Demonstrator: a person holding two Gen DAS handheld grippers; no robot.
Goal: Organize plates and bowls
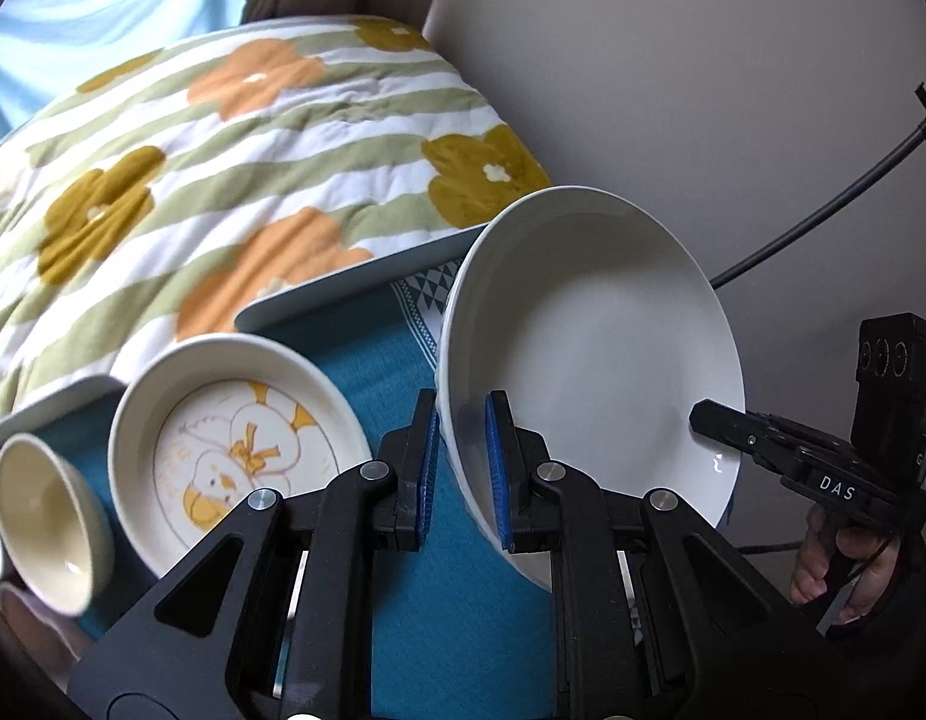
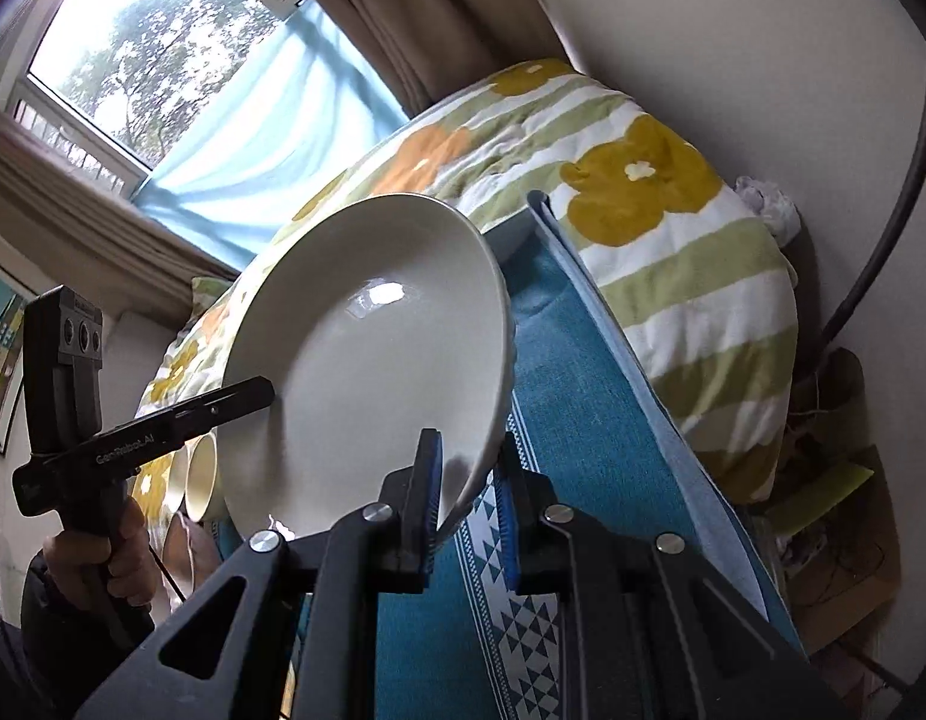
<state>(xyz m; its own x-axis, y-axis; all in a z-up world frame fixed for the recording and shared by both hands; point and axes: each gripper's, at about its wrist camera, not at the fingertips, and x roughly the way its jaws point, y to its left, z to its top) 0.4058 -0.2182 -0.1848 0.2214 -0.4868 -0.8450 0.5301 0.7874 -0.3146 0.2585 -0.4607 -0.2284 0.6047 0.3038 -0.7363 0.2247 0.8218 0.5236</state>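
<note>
Above the blue-clothed surface (image 1: 367, 354), each hand-held gripper (left (image 1: 463, 456), right (image 2: 469, 504)) clamps opposite rim edges of the tilted white plate (image 1: 595, 348); uneven pull could slip the glazed rim free, dropping it onto the patterned dish (image 1: 235, 450)

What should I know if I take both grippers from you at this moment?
Left gripper: jaws shut on the near rim of the big white bowl.
Right gripper: jaws shut on the opposite rim of the same bowl, so both carry it, tilted, above the blue cloth.
On the cloth, left side: a painted plate lies flat, and a small cream cup lies beside it.
Done: bowl lifted.
Left: set the bowl down, probably with the other dishes; release one side only after it rests.
</note>
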